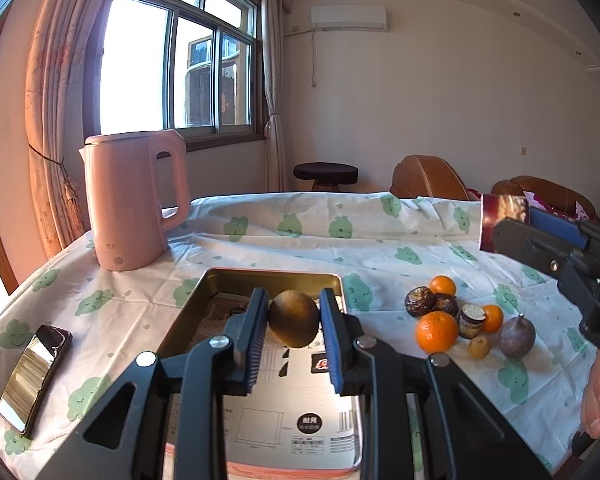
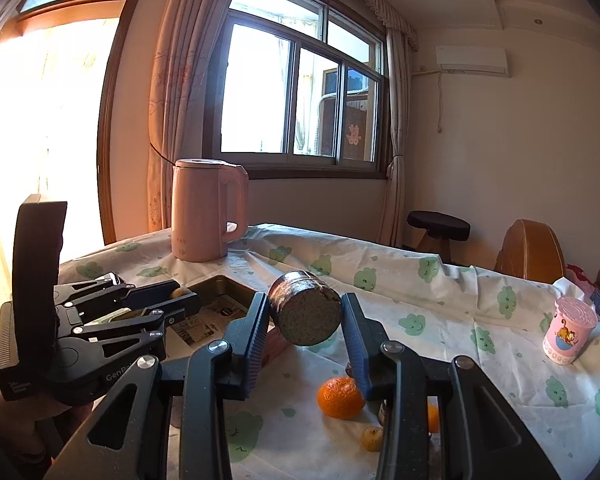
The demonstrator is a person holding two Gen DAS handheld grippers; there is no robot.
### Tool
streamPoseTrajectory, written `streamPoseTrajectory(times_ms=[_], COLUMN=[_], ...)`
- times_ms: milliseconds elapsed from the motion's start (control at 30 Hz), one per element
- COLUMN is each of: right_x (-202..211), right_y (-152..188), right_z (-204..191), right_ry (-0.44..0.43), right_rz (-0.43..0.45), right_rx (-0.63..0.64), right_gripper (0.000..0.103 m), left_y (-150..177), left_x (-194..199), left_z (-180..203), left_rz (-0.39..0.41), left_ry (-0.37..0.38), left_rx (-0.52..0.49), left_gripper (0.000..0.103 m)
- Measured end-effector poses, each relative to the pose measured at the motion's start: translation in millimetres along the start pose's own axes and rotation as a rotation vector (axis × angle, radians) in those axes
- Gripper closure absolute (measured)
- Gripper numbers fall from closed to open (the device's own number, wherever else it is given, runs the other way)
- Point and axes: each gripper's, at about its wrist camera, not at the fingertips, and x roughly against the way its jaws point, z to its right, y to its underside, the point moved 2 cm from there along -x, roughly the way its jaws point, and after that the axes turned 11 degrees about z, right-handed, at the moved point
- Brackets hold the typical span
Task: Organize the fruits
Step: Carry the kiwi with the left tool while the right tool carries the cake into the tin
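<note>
Above the metal tray (image 1: 336, 280) we clamp a round brown fruit (image 1: 294, 318) in the left gripper (image 1: 294, 344), a cut fruit chunk (image 2: 306, 308) in the right gripper (image 2: 306, 344); either could slip out, being smooth and pinched only at its sides.

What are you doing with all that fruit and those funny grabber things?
A person is sorting fruit with two tools. The left hand-held gripper is shut on a round brown fruit above the metal tray. The right hand-held gripper is shut on a dark cut piece, lifted off the table. More oranges and small fruits wait in a pile on the tablecloth.
</note>
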Motion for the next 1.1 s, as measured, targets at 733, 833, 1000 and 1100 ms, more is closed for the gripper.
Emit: streamPoseTrajectory(times_ms=[733, 833, 1000, 1100], right_x=[-98, -110, -126, -132], right_y=[8, 17, 30, 35], right_z=[-26, -29, -34, -39], right_ry=[-0.068, -0.076, -0.092, -0.104], right_rz=[-0.129, -0.158, -0.207, -0.229], right_rx=[-0.026, -0.028, -0.044, -0.049], right_gripper=[0.064, 0.064, 0.064, 0.064], left_y=[0, 1, 3, 5], left_x=[-51, -57, -64, -68], left_z=[-39, -42, -45, -46], left_rz=[-0.120, -0.141, -0.177, -0.196], left_ry=[-0.063, -0.065, -0.068, -0.072], left_rx=[-0.033, -0.037, -0.040, -0.044], left_gripper=[0.075, 0.075, 0.075, 0.075])
